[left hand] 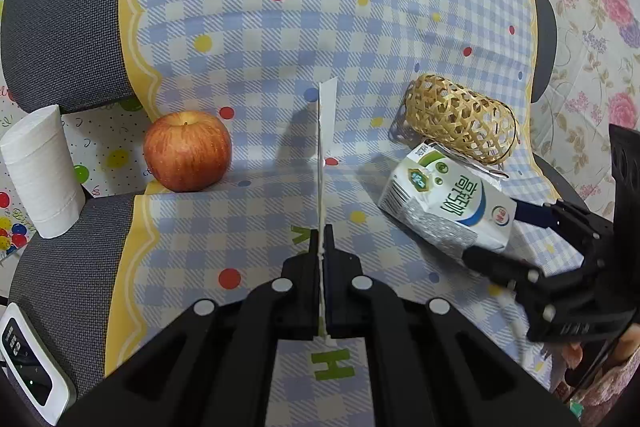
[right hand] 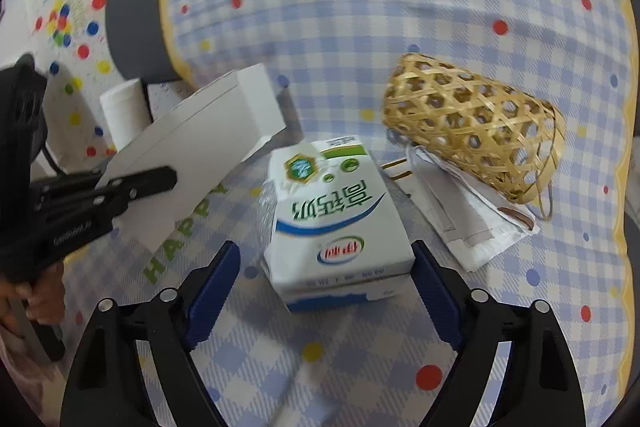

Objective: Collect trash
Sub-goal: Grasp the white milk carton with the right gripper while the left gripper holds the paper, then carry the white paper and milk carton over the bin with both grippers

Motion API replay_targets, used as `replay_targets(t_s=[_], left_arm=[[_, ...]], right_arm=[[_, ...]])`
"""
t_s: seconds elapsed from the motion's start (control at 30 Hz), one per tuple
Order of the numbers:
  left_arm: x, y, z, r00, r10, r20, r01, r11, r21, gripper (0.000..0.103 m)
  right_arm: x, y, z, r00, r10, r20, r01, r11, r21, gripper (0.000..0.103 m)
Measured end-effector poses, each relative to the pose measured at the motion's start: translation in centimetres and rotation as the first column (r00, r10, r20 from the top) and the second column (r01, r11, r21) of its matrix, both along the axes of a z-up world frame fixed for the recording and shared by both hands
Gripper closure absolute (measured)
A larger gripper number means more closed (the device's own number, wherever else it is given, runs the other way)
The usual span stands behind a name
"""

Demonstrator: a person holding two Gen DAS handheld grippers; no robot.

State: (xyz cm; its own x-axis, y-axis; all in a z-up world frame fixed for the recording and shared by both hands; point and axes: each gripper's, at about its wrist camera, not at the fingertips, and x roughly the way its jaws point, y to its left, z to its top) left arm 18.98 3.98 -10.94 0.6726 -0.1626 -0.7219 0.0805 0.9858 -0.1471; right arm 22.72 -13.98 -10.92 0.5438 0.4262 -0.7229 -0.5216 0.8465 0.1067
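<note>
Already, from the left wrist, we have our left gripper clenched on a thin white card, held edge-on above the checked cloth, with an apple left of it. From the right wrist, our right gripper stands released, fingers either side of the milk carton lying beside the woven basket. We judge the carton and the crumpled paper remain to collect.

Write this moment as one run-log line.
left tool: shut on card | right tool: open around carton | basket: on its side
</note>
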Motion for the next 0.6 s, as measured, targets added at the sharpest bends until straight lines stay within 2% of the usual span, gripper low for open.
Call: replay_targets(t_s=[0.1, 0.3, 0.47, 0.6], left_arm=[[-0.2, 0.3, 0.2, 1.0, 0.003, 0.005, -0.003, 1.0, -0.002, 0.103], [-0.9, 0.3, 0.5, 1.0, 0.005, 0.009, -0.005, 1.0, -0.004, 0.103], [-1.1, 0.5, 0.8, 1.0, 0.005, 0.012, -0.005, 1.0, -0.008, 0.103], [-1.9, 0.1, 2.2, 0.999, -0.008, 0.047, 0.009, 1.0, -0.01, 0.103]], right_arm=[[-1.1, 0.7, 0.3, 1.0, 0.019, 0.02, -0.018, 0.999, -0.03, 0.029], [-1.4, 1.3, 0.8, 0.999, -0.005, 0.033, 0.006, 1.0, -0.018, 0.036], [-1.9, 1.7, 2.0, 0.991, -0.089, 0.102, 0.093, 0.995, -0.04, 0.039], [-3.1, 0.8, 4.1, 0.98, -0.135, 0.146, 0.14, 0.99, -0.027, 0.039]])
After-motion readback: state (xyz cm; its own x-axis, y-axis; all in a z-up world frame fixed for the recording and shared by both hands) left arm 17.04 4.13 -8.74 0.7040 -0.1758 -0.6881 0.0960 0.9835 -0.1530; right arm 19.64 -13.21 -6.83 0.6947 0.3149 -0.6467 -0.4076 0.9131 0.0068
